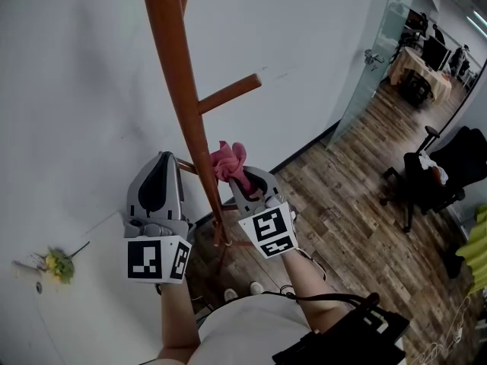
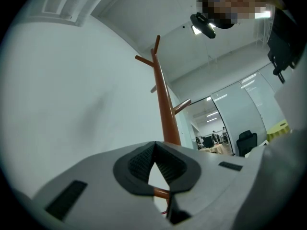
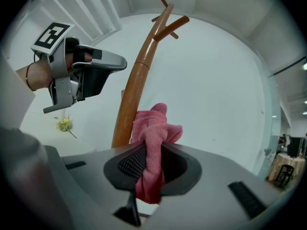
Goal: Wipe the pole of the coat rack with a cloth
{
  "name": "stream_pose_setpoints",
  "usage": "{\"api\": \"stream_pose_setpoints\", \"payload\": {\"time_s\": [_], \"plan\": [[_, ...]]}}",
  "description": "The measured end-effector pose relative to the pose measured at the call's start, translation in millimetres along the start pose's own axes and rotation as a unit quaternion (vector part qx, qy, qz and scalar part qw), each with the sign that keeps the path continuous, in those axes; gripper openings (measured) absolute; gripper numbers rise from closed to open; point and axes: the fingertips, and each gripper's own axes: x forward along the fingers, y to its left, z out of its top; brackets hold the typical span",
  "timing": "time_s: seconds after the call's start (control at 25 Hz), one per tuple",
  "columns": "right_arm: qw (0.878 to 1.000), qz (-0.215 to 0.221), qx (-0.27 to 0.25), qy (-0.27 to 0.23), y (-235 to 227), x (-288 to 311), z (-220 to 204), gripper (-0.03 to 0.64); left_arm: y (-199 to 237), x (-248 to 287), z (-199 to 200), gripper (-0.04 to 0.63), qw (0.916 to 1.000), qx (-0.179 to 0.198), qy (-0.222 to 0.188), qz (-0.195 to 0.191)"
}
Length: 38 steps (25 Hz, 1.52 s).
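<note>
Pretty clearly an office: wood-plank floor (image 1: 358, 204), black swivel chair (image 1: 426, 175), glass door (image 1: 377, 52), and desks with monitors (image 1: 435, 52) in the back.

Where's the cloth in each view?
Head view: cloth at centre, just right of the pole, at the tip of the right gripper.
Left gripper view: not in it.
Right gripper view: lower centre, clamped between the jaws, right of the pole.
Shared landmark: the pole, in all three views.
</note>
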Motion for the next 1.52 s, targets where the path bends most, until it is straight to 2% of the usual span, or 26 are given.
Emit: {"api": "stream_pose_setpoints", "payload": {"time_s": [0.4, 1.52], "plan": [[0.999, 0.023, 0.009, 0.031, 11, 19, -21, 0.08, 9, -3, -9, 0.012, 0.9999, -0.002, 0.011, 0.012], [0.999, -0.036, 0.002, 0.03, -26, 30, -16, 0.08, 14, -1, -21, 0.012, 0.9997, -0.005, 0.022, 0.006]]}}
